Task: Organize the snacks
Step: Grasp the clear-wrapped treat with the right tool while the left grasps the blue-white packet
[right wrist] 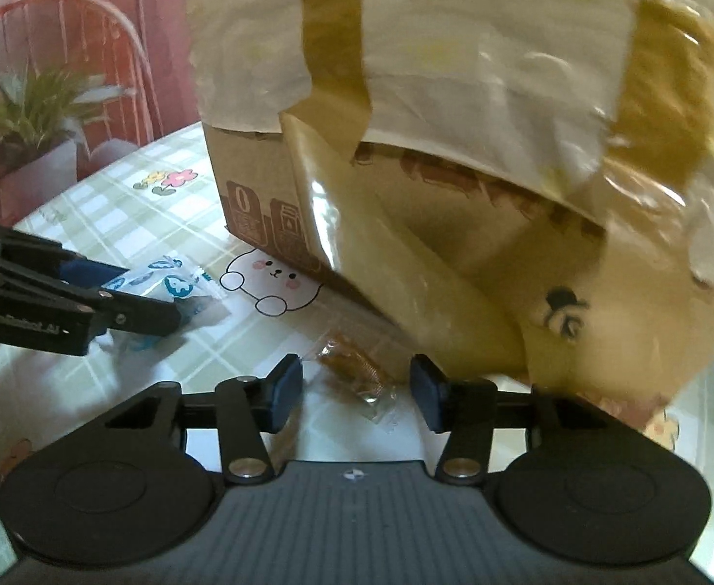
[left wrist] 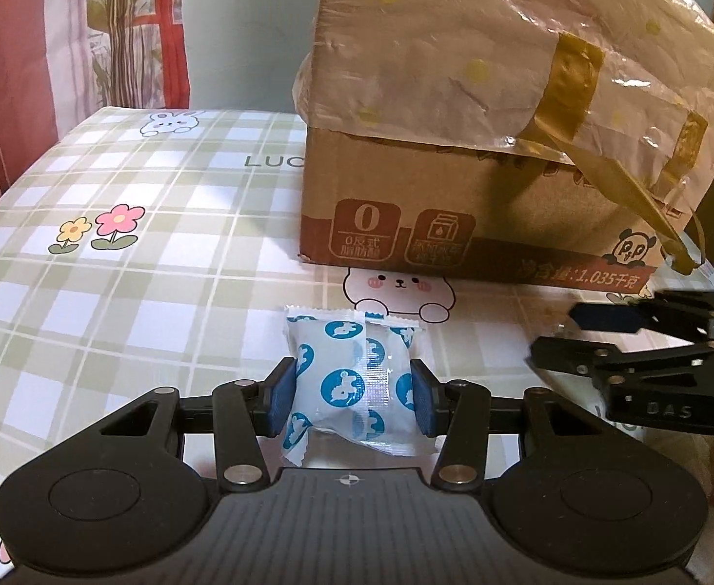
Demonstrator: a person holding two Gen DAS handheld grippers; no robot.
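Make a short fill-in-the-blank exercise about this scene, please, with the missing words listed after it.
1. The left gripper is shut on a white snack packet printed with ____ circles.
2. The brown candy lies between the ____ gripper's jaws, not yet pinched.
3. The cardboard box stands on a ____ tablecloth.

Missing words: blue; right; checked

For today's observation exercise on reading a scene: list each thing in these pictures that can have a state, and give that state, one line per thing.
Left gripper: shut on the blue-and-white snack packets.
Blue-and-white snack packets: two, sealed, pressed together between the pads.
Right gripper: open, pads clear of the brown snack.
Brown snack: clear wrapper, lying on the tablecloth between the jaws.
Cardboard box: standing, flap raised, brown tape peeling loose.
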